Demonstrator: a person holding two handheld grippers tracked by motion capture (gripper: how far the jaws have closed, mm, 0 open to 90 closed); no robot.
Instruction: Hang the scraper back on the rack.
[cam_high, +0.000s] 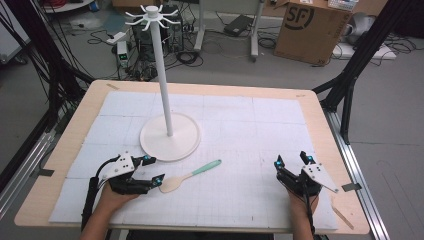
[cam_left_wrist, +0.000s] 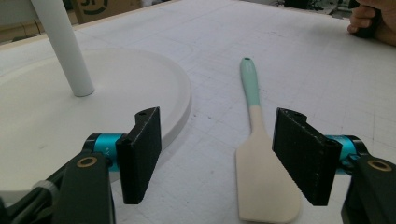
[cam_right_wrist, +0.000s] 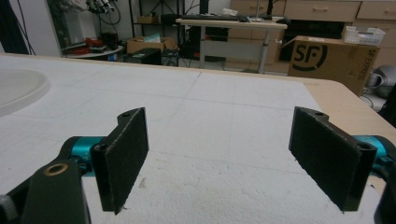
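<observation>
The left gripper (cam_high: 153, 170) rests low on the white mat (cam_high: 250, 130) near the front left of the table (cam_high: 320, 107), and its jaws stand wide apart with nothing pressed between them. The spatula (cam_high: 189, 176) lies flat on the mat just in front of this gripper, with its cream blade toward the gripper and its teal handle pointing away to the right. In the left gripper view the blade of the spatula (cam_left_wrist: 266, 179) lies between the two black jaws, closer to the right one, but part of its edge is hidden behind that jaw, so I cannot tell if the pad touches it. The white stand (cam_high: 170, 136) is just beside the spatula; its round base and thin pole are clear in the high view, while in the left gripper view the stand (cam_left_wrist: 93, 93) is cut off at the top and left. The right gripper (cam_high: 292, 161) rests on the mat at the front right, well apart from the spatula, and its jaws are also wide apart and hold nothing. The forearms of the person are cut off by the bottom edge.
</observation>
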